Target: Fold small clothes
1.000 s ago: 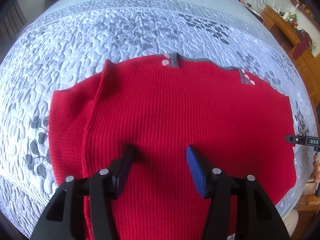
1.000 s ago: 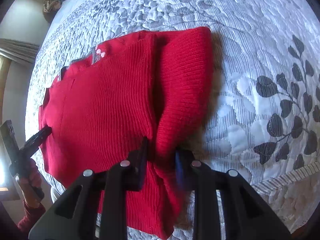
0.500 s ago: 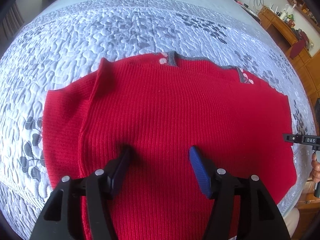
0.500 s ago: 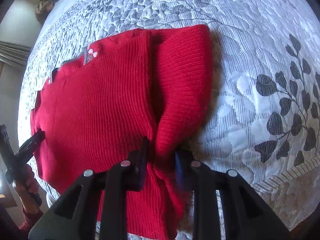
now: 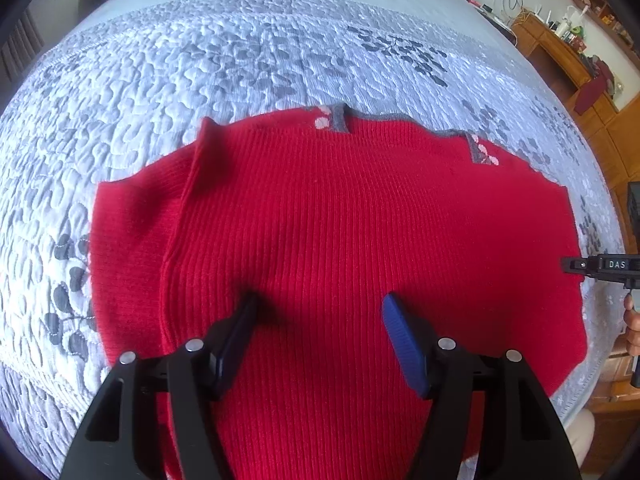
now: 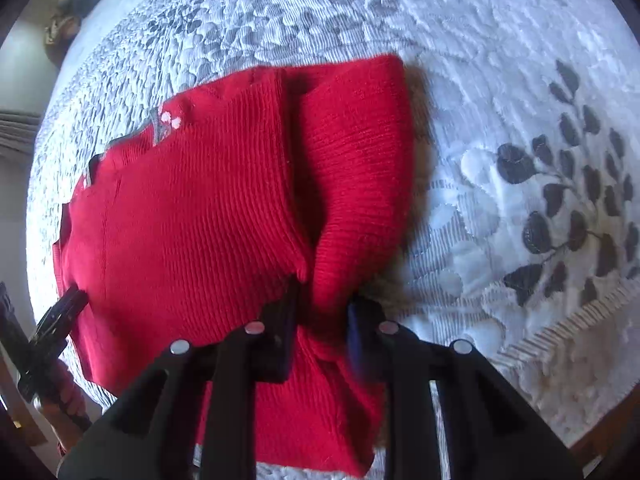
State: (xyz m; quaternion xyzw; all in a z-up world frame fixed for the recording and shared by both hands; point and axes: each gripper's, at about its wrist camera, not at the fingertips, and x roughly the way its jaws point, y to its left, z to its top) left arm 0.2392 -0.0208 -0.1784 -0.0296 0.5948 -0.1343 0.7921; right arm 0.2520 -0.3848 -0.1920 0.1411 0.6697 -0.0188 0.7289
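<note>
Reading "DAS" on right hand-held gripper (image 5: 600,266) pinching red sweater (image 5: 340,220); left hand-held gripper (image 5: 320,312) spread, empty.

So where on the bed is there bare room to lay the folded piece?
Bare quilt lies beyond the red sweater's collar edge, and more beside the leaf print past its lifted sleeve. The near edge is crowded: the left tool hangs open over the sweater, and the right tool pinches the sleeve.

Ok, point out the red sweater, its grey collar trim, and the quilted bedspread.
red sweater (image 5: 360,220), left wrist view, ribbed middle of the body.
grey collar trim (image 5: 340,118), left wrist view, neckline band.
quilted bedspread (image 6: 520,120), right wrist view, bare patch right of the sweater.
</note>
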